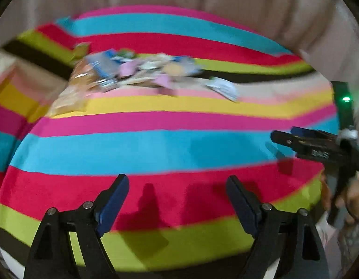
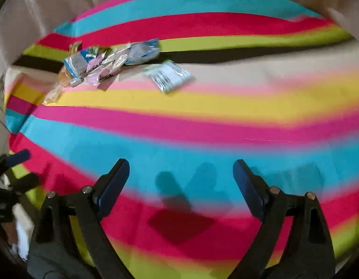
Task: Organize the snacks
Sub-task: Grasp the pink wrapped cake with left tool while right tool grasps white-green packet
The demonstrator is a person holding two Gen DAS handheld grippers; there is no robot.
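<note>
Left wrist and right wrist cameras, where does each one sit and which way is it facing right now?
Left wrist: rides the left hand-held gripper, looking forward and down over the striped cloth at the snack pile; the right hand-held gripper and a hand show at right.
Right wrist: rides the right hand-held gripper, facing likewise; the left one shows at the left edge.
Shared: cloth, snack pile, a white packet lying apart, open empty jaws.
</note>
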